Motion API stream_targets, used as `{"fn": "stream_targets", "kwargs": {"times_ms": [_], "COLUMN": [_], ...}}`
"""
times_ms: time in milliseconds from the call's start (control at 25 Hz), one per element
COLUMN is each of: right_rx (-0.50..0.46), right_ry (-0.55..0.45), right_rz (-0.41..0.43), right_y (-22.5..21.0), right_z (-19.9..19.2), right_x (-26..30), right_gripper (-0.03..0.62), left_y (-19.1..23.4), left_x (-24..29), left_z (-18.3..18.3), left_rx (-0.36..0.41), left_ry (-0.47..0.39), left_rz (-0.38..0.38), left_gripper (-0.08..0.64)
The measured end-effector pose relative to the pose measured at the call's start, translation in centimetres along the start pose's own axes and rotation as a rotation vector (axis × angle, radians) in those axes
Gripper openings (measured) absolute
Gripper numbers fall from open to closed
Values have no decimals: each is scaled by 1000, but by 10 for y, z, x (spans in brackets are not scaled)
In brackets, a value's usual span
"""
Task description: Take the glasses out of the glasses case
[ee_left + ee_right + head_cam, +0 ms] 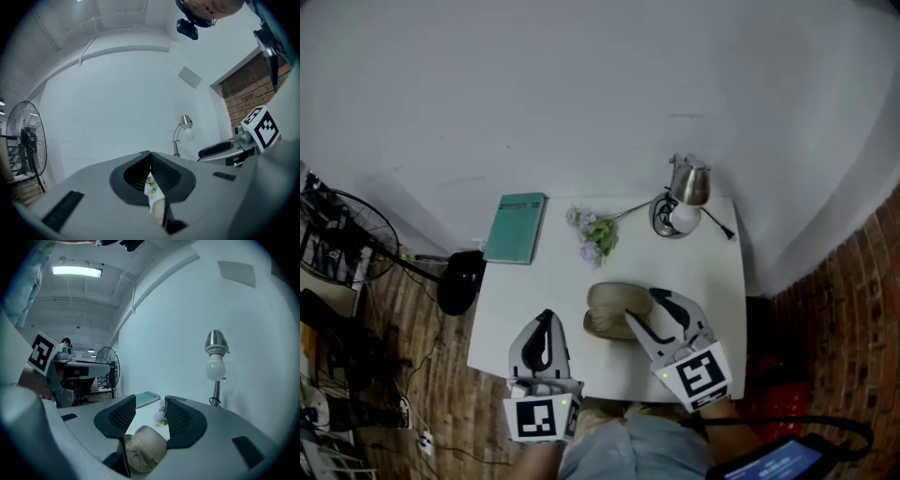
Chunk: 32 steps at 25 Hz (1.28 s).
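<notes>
The tan case [614,309] lies open on the white table [553,281]. The thin wire glasses [136,453] lie flat inside it.

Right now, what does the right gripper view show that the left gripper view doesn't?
Only the right gripper view: the open glasses case with the glasses inside, low between the parted jaws of the right gripper, and the green book. Only the left gripper view: the left gripper with its jaws closed on nothing, and the brick wall. Both: the lamp, the flowers and a standing fan.
</notes>
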State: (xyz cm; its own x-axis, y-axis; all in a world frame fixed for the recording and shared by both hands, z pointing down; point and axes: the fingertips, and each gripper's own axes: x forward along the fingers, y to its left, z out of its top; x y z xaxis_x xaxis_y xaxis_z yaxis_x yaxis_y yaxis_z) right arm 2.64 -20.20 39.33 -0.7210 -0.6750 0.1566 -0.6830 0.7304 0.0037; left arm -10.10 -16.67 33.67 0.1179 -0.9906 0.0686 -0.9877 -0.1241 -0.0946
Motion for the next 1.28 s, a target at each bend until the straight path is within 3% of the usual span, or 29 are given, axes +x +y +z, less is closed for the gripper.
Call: {"fn": "stream_targets", "kwargs": {"times_ms": [520,960,1280], "right_rx": [55,59,48], "right_ry": [209,449,553], "right_rz": [80,120,126], "right_y": [12,28,26], "right_z": [-74,-167,-199], "right_x": [54,50,53], "right_gripper": [189,181,148], "left_y": [34,51,62], "left_x": [42,58,61], "left_z": [-44,-98,-127], "left_rx": [-78,-133,-172], "left_ry": [77,179,234], "left_rz": [-25,-41,-48], "left_gripper": [6,6,6]}}
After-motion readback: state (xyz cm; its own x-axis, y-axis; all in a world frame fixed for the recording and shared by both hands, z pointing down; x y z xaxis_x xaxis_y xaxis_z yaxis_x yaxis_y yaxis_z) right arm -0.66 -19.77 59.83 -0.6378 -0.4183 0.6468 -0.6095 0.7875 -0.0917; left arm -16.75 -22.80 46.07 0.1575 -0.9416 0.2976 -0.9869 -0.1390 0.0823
